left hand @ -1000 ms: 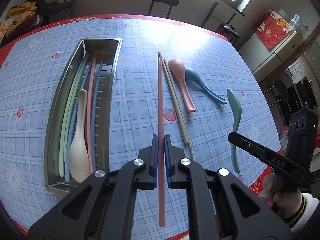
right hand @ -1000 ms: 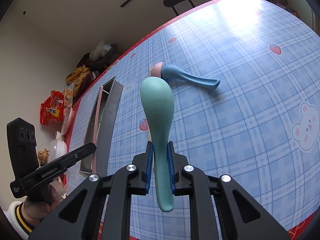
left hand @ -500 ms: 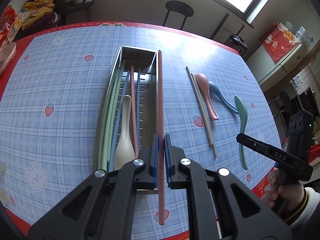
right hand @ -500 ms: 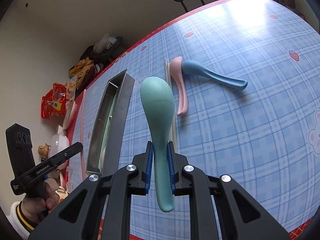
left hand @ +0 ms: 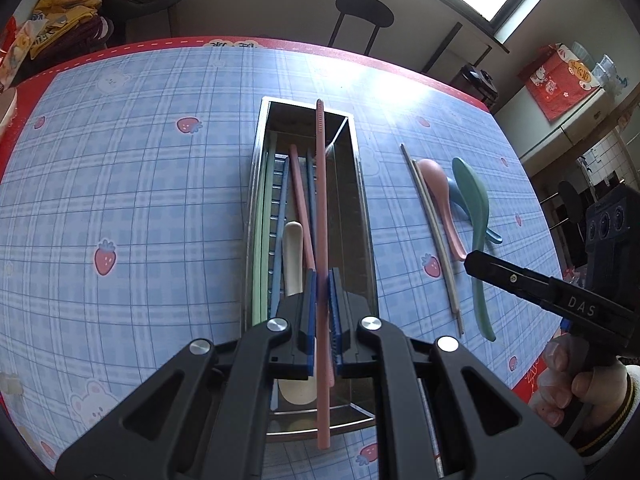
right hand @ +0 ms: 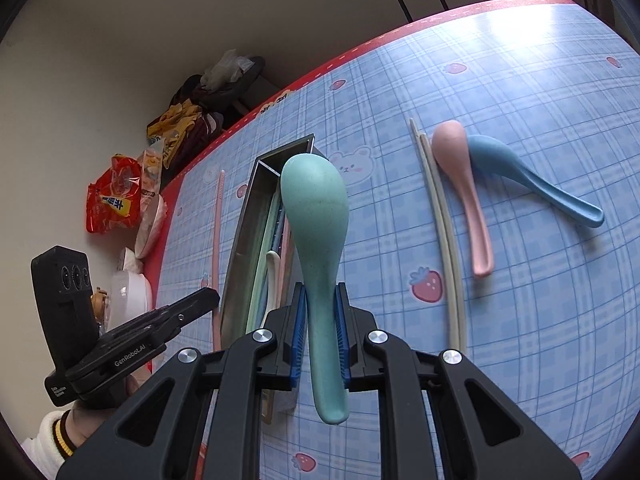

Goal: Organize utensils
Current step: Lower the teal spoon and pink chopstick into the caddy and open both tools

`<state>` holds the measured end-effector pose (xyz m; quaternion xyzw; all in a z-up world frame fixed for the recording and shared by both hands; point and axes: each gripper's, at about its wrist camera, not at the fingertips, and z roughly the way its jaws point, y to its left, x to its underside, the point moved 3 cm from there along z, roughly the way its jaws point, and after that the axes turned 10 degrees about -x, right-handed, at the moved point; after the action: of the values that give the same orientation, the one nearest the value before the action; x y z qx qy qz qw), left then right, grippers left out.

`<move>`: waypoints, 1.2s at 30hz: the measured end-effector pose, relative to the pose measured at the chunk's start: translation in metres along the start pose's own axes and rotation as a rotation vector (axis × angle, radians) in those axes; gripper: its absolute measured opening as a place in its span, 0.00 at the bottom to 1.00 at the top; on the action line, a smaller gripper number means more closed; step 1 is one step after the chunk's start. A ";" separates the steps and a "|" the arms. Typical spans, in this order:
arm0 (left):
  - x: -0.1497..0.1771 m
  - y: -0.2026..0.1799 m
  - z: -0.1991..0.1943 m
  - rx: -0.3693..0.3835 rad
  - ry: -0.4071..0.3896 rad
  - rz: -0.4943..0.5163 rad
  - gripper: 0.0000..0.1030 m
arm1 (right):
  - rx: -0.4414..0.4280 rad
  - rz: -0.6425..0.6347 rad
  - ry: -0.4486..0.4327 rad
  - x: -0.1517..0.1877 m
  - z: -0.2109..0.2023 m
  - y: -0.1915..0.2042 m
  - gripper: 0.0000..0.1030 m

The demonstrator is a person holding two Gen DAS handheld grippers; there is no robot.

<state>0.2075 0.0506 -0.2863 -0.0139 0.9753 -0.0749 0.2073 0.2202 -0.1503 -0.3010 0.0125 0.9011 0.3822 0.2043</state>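
My left gripper (left hand: 322, 280) is shut on a long pink chopstick (left hand: 321, 200), which hangs lengthwise over the steel tray (left hand: 362, 208). In the tray lie green, blue and pink chopsticks and a cream spoon (left hand: 292, 256). My right gripper (right hand: 320, 300) is shut on the handle of a teal spoon (right hand: 316, 216), bowl forward, near the tray's right wall (right hand: 240, 248). A pink spoon (right hand: 464, 184), a blue spoon (right hand: 528, 176) and a pair of beige chopsticks (right hand: 444, 240) lie on the blue checked cloth to the right.
The table's red edge (left hand: 532, 384) runs close under the right hand (left hand: 576, 384). A black stool (left hand: 364, 12) stands beyond the far edge. Snack bags (right hand: 116, 200) and a white bowl (right hand: 132, 292) sit off the table's left side.
The left gripper has carried the pink chopstick leftward from the cloth to above the tray. The right gripper has brought the teal spoon left, closer to the tray.
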 end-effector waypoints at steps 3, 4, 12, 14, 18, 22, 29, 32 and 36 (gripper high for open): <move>-0.003 0.005 0.010 0.001 0.017 0.006 0.10 | 0.006 0.008 0.016 -0.004 0.014 0.008 0.14; -0.003 0.007 0.013 0.003 0.026 0.005 0.10 | 0.007 0.009 0.023 -0.004 0.019 0.011 0.14; 0.000 0.017 0.031 -0.007 0.064 0.018 0.10 | 0.008 0.028 0.070 0.000 0.050 0.026 0.14; 0.000 0.018 0.034 -0.007 0.066 0.016 0.10 | 0.007 0.034 0.082 0.003 0.054 0.027 0.14; 0.000 0.017 0.038 -0.009 0.067 0.009 0.10 | 0.010 0.035 0.099 0.008 0.058 0.031 0.14; 0.002 0.015 0.042 -0.015 0.067 0.005 0.10 | 0.013 0.038 0.106 0.011 0.059 0.032 0.14; -0.001 0.010 0.046 -0.027 0.071 0.004 0.10 | 0.013 0.075 0.108 0.012 0.060 0.029 0.14; -0.003 0.010 0.046 -0.030 0.070 0.002 0.10 | 0.013 0.089 0.114 0.012 0.061 0.028 0.14; 0.000 0.013 0.045 -0.032 0.074 -0.001 0.10 | 0.011 0.099 0.116 0.013 0.063 0.031 0.14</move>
<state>0.2261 0.0575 -0.3290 -0.0148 0.9834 -0.0600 0.1707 0.2283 -0.0825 -0.3234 0.0360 0.9118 0.3869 0.1326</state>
